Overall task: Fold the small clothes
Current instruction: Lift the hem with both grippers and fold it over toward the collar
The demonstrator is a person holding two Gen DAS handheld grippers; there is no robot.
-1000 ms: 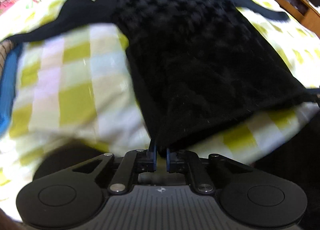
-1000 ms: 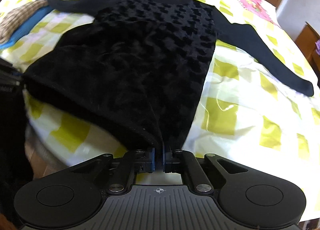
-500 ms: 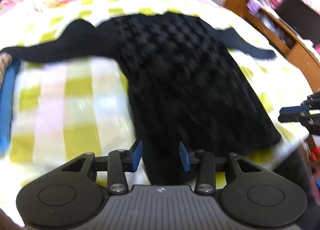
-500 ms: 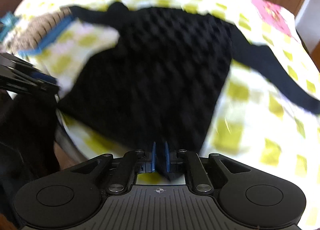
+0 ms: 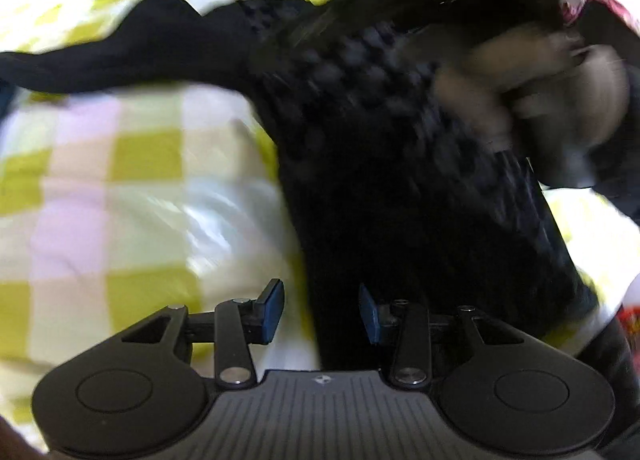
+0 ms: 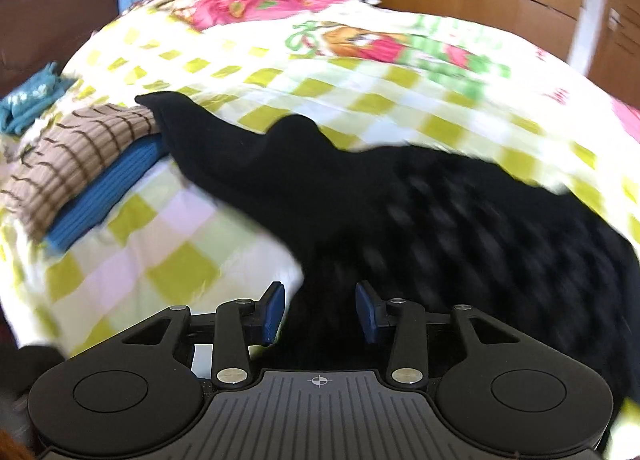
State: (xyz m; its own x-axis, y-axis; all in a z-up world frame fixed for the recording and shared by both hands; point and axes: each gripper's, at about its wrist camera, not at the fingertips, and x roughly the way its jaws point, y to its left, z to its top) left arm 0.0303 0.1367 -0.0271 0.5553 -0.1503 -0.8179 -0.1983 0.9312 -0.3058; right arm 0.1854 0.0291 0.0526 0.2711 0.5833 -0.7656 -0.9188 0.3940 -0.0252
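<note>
Black top (image 5: 380, 163) lies flat on checked bedspread (image 5: 132, 195), body lengthwise away from cameras, sleeve (image 6: 224, 147) reaching the folded pile (image 6: 80, 167). Left hand-held gripper (image 5: 320, 312) spread; right hand-held gripper (image 6: 320, 308) just opened, pads off the cloth.

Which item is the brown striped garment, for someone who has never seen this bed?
Start at the checked bedspread and go to its left edge in the right wrist view. There a small stack lies beside the tip of the black top's sleeve. The brown garment is the upper piece, ribbed tan with thin dark stripes, on a plain blue one.
</note>
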